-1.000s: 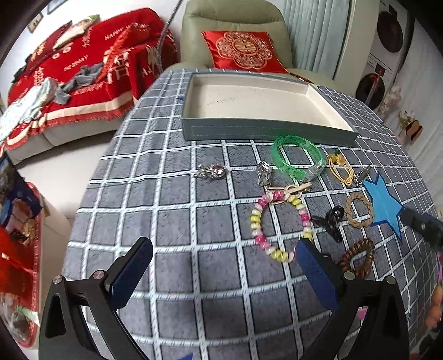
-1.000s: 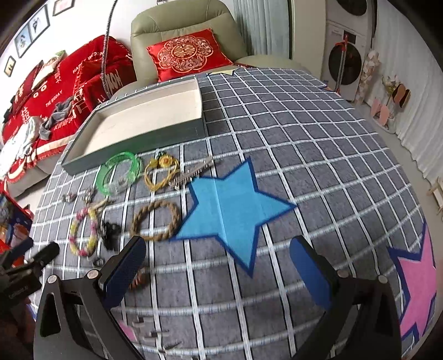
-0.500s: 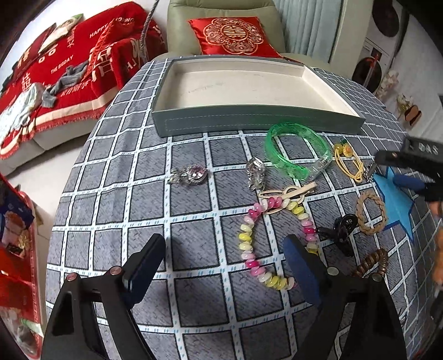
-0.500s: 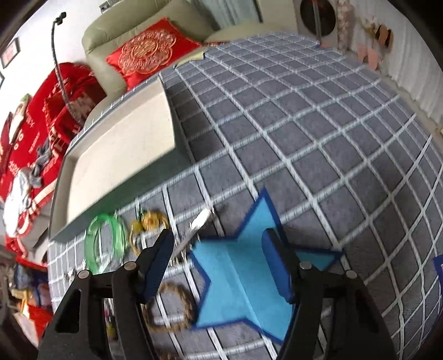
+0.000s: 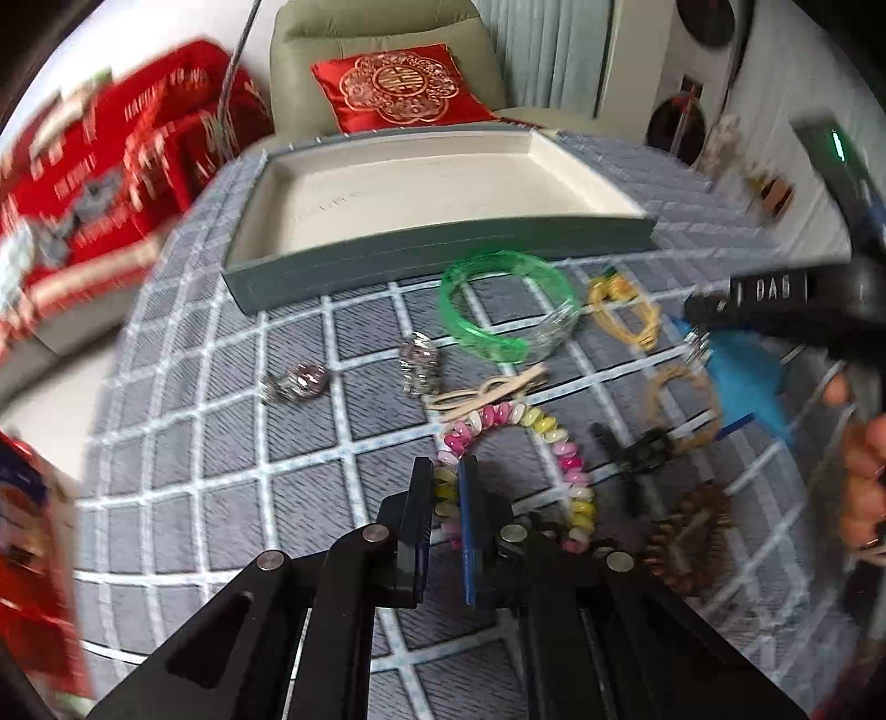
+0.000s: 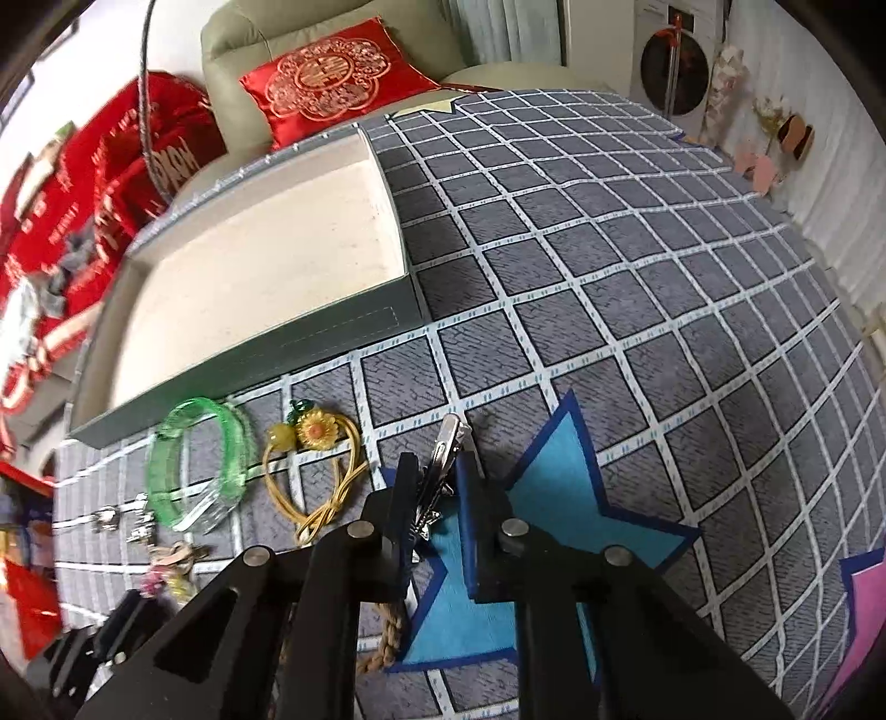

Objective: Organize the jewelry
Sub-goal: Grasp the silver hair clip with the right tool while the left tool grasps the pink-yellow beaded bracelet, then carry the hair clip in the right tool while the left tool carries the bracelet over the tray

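Left gripper (image 5: pixel 446 487) just closed, pinching the pink-and-yellow bead bracelet (image 5: pixel 545 432), near the grey tray's (image 5: pixel 354 266) front wall. Right gripper (image 6: pixel 437 487) just closed, clamped on the silver hair clip (image 6: pixel 446 448), just off the tray's corner, beside the blue star (image 6: pixel 559 487).

A worktop covered in grey cloth with a white grid (image 6: pixel 637 288) fills the foreground. Behind it stands a pale green upholstered armchair (image 5: pixel 382 22) holding a red cushion with gold embroidery (image 5: pixel 396 86). A sofa draped in red lettered blankets (image 5: pixel 105 183) sits left. Pale curtains (image 5: pixel 545 50) hang right.
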{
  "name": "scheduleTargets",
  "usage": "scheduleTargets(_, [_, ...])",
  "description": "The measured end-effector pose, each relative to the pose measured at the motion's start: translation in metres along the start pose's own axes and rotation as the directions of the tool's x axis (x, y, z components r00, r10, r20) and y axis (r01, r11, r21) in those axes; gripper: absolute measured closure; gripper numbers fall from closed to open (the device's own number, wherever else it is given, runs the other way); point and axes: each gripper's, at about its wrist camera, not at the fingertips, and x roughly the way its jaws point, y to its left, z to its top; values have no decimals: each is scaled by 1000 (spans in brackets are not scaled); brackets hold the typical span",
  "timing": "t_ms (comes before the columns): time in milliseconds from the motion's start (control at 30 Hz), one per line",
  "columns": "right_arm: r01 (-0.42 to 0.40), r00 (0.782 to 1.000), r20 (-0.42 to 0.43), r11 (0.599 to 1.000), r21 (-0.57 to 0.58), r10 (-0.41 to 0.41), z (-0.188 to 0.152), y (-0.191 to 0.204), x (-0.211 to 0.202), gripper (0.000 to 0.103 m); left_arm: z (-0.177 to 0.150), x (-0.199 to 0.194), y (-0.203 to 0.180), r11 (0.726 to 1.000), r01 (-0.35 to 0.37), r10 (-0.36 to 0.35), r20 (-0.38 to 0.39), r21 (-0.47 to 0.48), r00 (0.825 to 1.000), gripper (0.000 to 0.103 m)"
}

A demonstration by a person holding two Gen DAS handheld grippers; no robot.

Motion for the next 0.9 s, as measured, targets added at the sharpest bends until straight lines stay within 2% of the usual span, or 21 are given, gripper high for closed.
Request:
scheduleTargets(233, [-112, 993, 32, 993, 29, 111, -3, -17, -21, 89, 7, -19, 16, 997, 55, -53, 31, -55, 998, 80])
scheduleTargets(433, [-167, 984, 64, 985, -33, 169, 6, -8, -44, 89, 24, -39, 25, 996, 68, -63, 79, -65, 995, 80])
scheduleTargets(667, [-237, 967, 77, 970, -54, 241, 34, 8, -59, 89, 73, -55, 36, 993, 95, -86, 135, -63, 987, 80])
scheduleTargets(800, [-243, 964, 90, 965, -95, 251, 60, 23, -60, 90, 111, -53, 43, 996, 52, -39, 186, -68, 982, 80])
scheduleTargets(900, [-260, 959, 83, 958, -123, 271, 80, 37, -52, 90, 136, -41, 51, 994, 60, -43, 183, -90, 982, 80])
